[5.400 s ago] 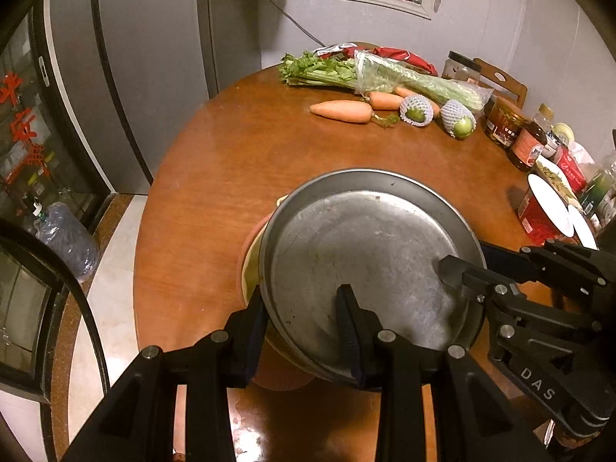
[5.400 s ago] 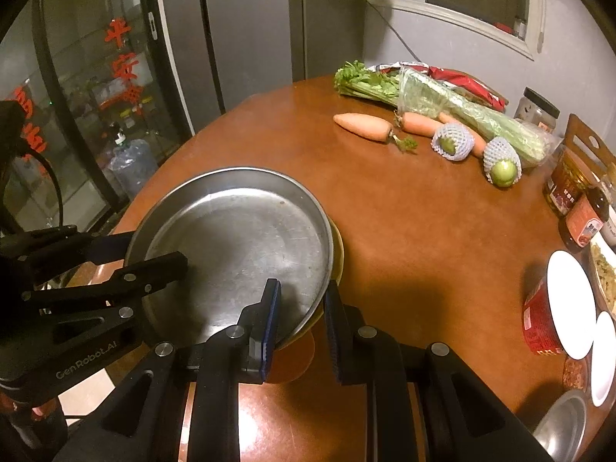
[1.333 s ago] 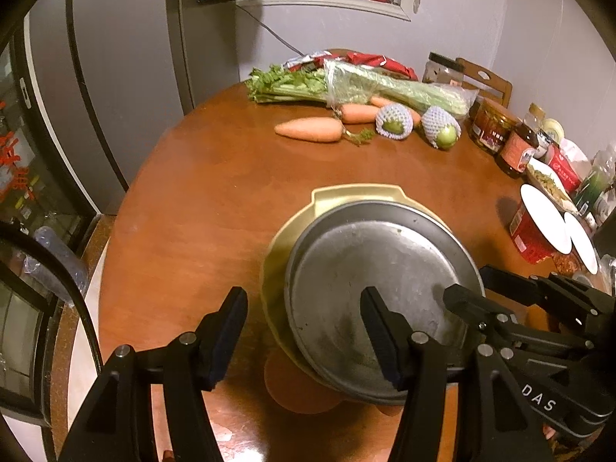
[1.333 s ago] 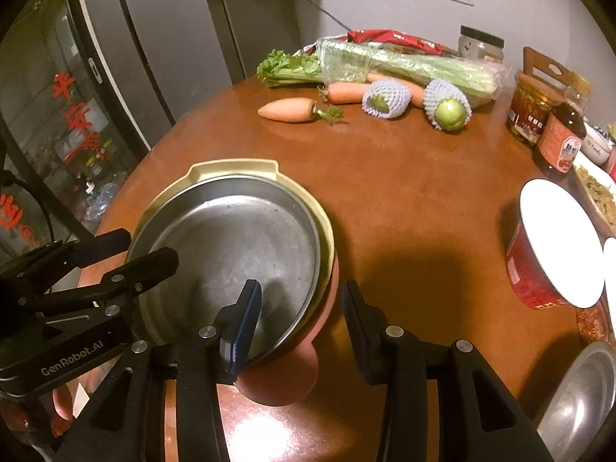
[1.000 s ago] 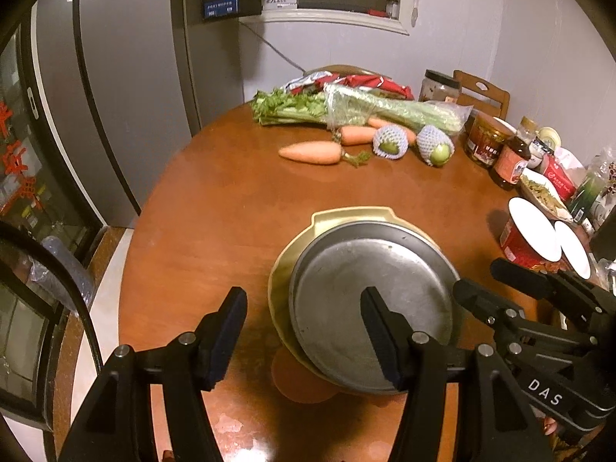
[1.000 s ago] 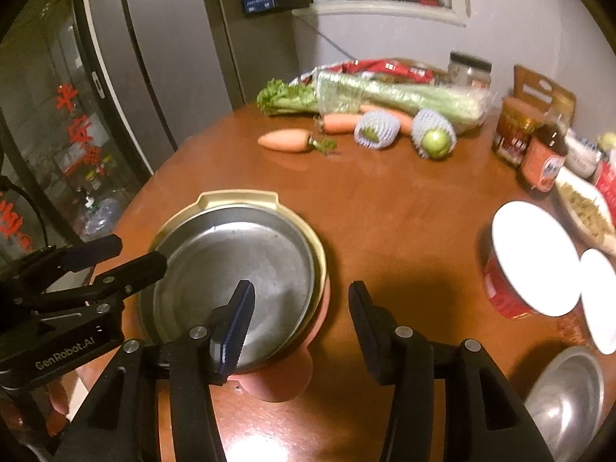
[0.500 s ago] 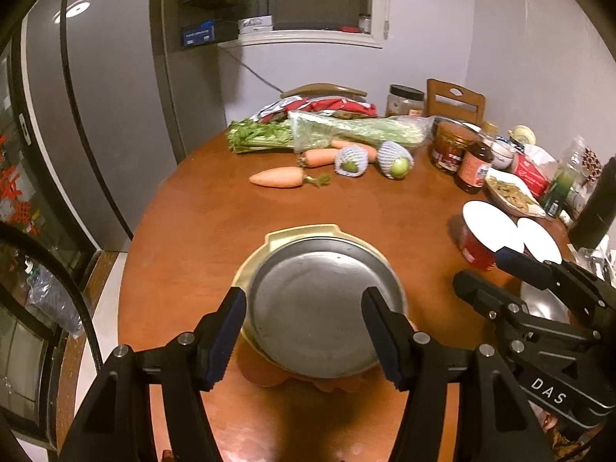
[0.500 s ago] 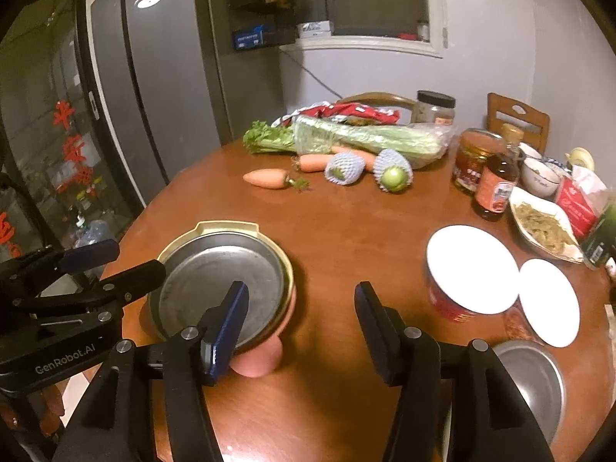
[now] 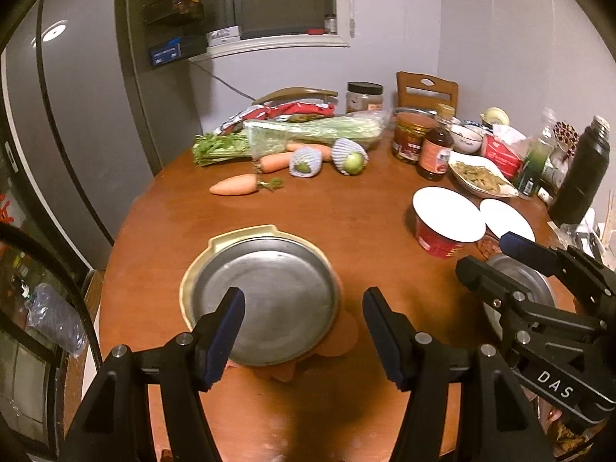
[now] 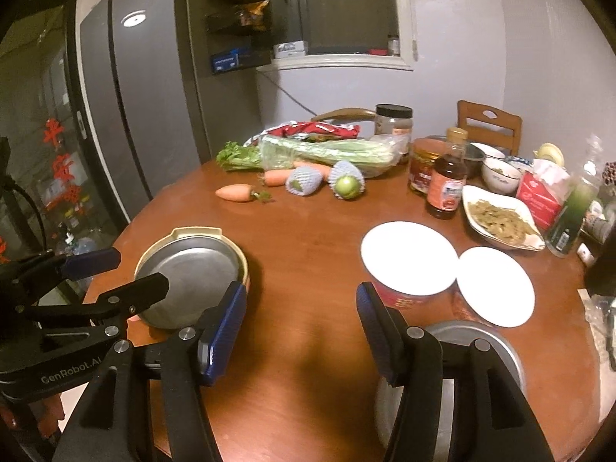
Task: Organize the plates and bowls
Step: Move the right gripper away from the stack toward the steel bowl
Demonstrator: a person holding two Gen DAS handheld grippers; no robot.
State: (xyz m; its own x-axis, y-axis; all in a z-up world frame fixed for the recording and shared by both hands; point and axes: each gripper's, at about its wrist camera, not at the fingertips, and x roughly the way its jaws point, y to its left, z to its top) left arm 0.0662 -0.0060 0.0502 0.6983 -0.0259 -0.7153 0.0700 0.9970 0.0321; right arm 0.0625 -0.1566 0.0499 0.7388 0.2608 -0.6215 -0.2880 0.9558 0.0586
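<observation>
We see a round wooden table (image 9: 346, 223). On it a metal plate (image 9: 265, 292) sits stacked in a yellow dish (image 9: 240, 233). Our left gripper (image 9: 302, 331) hangs above it, jaws apart and empty. Our right gripper (image 10: 300, 327) is opening, nothing between its jaws, near a white plate (image 10: 410, 256).

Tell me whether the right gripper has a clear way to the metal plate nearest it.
Probably yes: the right gripper is opening, nothing between its jaws, and the metal plate lies uncovered just below it.
</observation>
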